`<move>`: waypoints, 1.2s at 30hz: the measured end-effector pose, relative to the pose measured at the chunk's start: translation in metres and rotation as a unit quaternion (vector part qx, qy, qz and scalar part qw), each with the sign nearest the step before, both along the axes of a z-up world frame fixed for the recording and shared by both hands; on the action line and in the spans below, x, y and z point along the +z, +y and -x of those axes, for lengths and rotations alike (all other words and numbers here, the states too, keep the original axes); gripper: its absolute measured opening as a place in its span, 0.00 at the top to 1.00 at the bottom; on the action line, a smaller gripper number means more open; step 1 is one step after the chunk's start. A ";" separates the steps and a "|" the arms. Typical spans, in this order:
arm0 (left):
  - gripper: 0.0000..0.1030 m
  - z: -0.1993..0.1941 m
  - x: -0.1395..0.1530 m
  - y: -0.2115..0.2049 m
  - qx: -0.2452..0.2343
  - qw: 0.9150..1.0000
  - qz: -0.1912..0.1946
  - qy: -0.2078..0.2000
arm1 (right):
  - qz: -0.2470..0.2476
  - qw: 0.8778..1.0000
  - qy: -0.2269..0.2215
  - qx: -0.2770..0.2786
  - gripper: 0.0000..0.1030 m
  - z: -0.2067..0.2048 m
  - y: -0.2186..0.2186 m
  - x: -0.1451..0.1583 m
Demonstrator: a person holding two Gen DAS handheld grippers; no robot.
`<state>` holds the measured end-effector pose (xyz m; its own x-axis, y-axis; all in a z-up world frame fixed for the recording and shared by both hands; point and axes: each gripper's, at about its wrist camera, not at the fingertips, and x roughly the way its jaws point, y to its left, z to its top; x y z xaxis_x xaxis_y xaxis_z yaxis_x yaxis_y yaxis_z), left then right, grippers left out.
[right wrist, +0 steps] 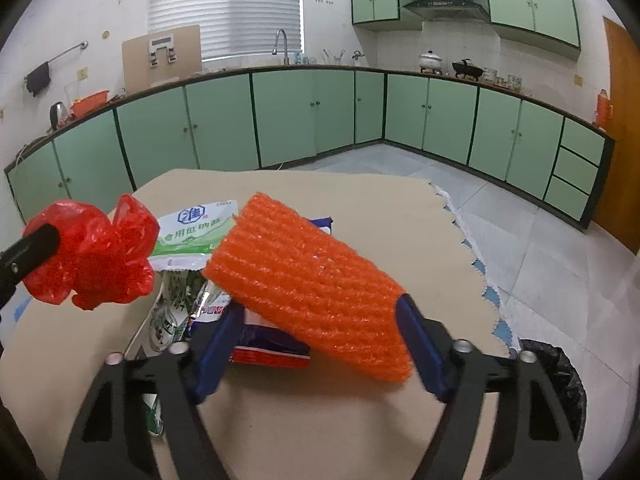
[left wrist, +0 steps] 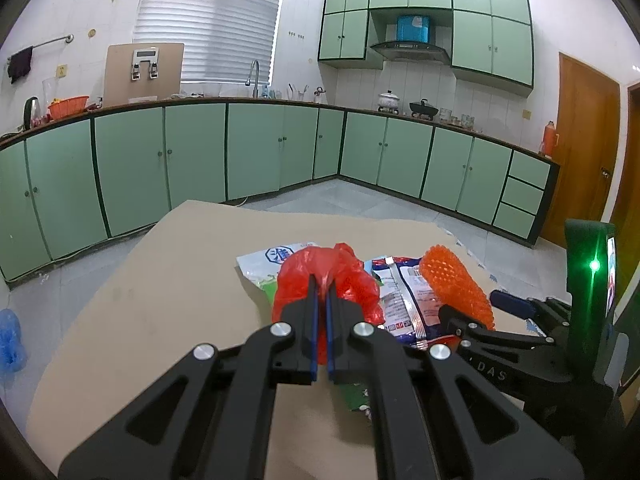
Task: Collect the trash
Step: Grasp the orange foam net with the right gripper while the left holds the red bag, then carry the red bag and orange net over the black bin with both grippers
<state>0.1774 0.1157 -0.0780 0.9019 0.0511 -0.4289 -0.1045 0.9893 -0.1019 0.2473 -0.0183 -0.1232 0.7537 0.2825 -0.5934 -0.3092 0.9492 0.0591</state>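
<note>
Left gripper (left wrist: 321,286): clamped on crumpled red plastic bag (left wrist: 352,280).
Right gripper (right wrist: 320,320): jaws straddling orange foam net sleeve (right wrist: 308,288); squeeze mid-sleeve before lifting.

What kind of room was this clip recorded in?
A home kitchen, most likely: green cabinets run under a long counter, a sink tap stands below the window, and pots sit beneath a range hood.
</note>
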 end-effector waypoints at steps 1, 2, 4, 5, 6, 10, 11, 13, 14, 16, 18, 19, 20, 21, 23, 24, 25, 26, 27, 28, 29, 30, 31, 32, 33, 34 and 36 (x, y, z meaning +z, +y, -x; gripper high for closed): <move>0.99 -0.001 -0.001 0.001 0.000 1.000 0.000 0.001 | -0.002 1.000 0.005 0.006 0.48 -0.001 0.000 -0.001; 0.99 -0.002 -0.001 0.002 -0.001 1.000 0.000 0.002 | -0.004 1.000 0.008 0.010 0.54 -0.001 0.000 -0.002; 0.99 -0.003 -0.001 0.002 -0.001 1.000 0.000 0.004 | -0.007 1.000 0.014 0.026 0.69 -0.001 0.000 -0.003; 0.99 -0.004 -0.001 0.003 -0.001 1.000 0.000 0.004 | -0.005 0.999 0.013 0.029 0.74 0.000 0.000 -0.002; 0.99 -0.004 0.000 0.004 -0.001 1.000 0.000 0.004 | -0.002 1.000 0.010 0.029 0.82 0.002 0.000 -0.002; 0.99 -0.004 0.000 0.003 -0.002 1.000 -0.001 0.002 | -0.014 1.000 -0.004 0.024 0.88 0.010 -0.011 0.008; 0.99 -0.003 0.000 0.002 -0.003 1.000 -0.001 0.000 | -0.016 1.000 -0.008 0.022 0.88 0.012 -0.012 0.011; 0.99 -0.002 0.003 0.000 -0.006 1.000 -0.001 -0.005 | -0.023 0.999 -0.017 0.019 0.89 0.017 -0.020 0.020; 0.99 -0.001 0.004 -0.002 -0.008 1.000 -0.002 -0.008 | -0.026 0.999 -0.022 0.018 0.89 0.020 -0.024 0.024; 0.99 0.000 0.009 -0.008 -0.014 1.000 -0.002 -0.014 | -0.031 0.999 -0.027 0.016 0.89 0.024 -0.030 0.031; 0.99 0.001 0.013 -0.014 -0.021 1.000 -0.001 -0.020 | -0.036 0.999 -0.035 0.013 0.89 0.029 -0.039 0.039; 0.99 0.002 0.015 -0.018 -0.024 0.999 -0.001 -0.023 | -0.039 0.998 -0.038 0.011 0.89 0.032 -0.043 0.043; 0.99 0.002 0.016 -0.023 -0.028 0.999 -0.001 -0.026 | -0.042 0.998 -0.042 0.008 0.89 0.035 -0.048 0.047; 0.99 0.002 0.018 -0.028 -0.033 0.999 -0.001 -0.028 | -0.044 0.998 -0.045 0.006 0.89 0.037 -0.053 0.051; 0.99 0.002 0.020 -0.038 -0.044 0.999 -0.001 -0.032 | -0.047 0.998 -0.051 -0.002 0.89 0.040 -0.062 0.058; 0.99 0.002 0.020 -0.044 -0.049 0.998 -0.001 -0.033 | -0.048 0.997 -0.053 -0.005 0.89 0.042 -0.066 0.060; 0.99 0.002 0.021 -0.051 -0.056 0.998 -0.001 -0.035 | -0.050 0.997 -0.054 -0.009 0.89 0.044 -0.071 0.062; 0.99 0.001 0.022 -0.056 -0.061 0.997 0.000 -0.036 | -0.052 0.997 -0.056 -0.014 0.89 0.046 -0.078 0.065; 0.99 0.000 0.022 -0.063 -0.068 0.997 0.001 -0.036 | -0.054 0.997 -0.058 -0.018 0.89 0.048 -0.084 0.067; 0.99 -0.001 0.022 -0.068 -0.073 0.997 0.002 -0.037 | -0.055 0.996 -0.059 -0.024 0.89 0.050 -0.092 0.069; 0.99 -0.001 0.022 -0.074 -0.079 0.996 0.002 -0.037 | -0.057 0.996 -0.059 -0.029 0.89 0.051 -0.098 0.069; 0.99 -0.003 0.023 -0.082 -0.087 0.995 0.002 -0.038 | -0.060 0.996 -0.059 -0.034 0.89 0.052 -0.104 0.070; 0.99 -0.003 0.023 -0.087 -0.092 0.995 0.002 -0.038 | -0.062 0.996 -0.059 -0.041 0.89 0.054 -0.111 0.071; 0.99 -0.004 0.023 -0.095 -0.100 0.994 0.002 -0.038 | -0.063 0.995 -0.058 -0.045 0.89 0.054 -0.116 0.071; 0.99 -0.005 0.023 -0.102 -0.108 0.993 0.002 -0.038 | -0.062 0.995 -0.058 -0.051 0.89 0.055 -0.123 0.072; 0.99 -0.006 0.023 -0.108 -0.114 0.993 0.003 -0.038 | -0.062 0.995 -0.057 -0.060 0.89 0.057 -0.131 0.071; 0.99 -0.009 0.023 -0.125 -0.129 0.991 0.003 -0.038 | -0.062 0.994 -0.055 -0.072 0.89 0.059 -0.145 0.070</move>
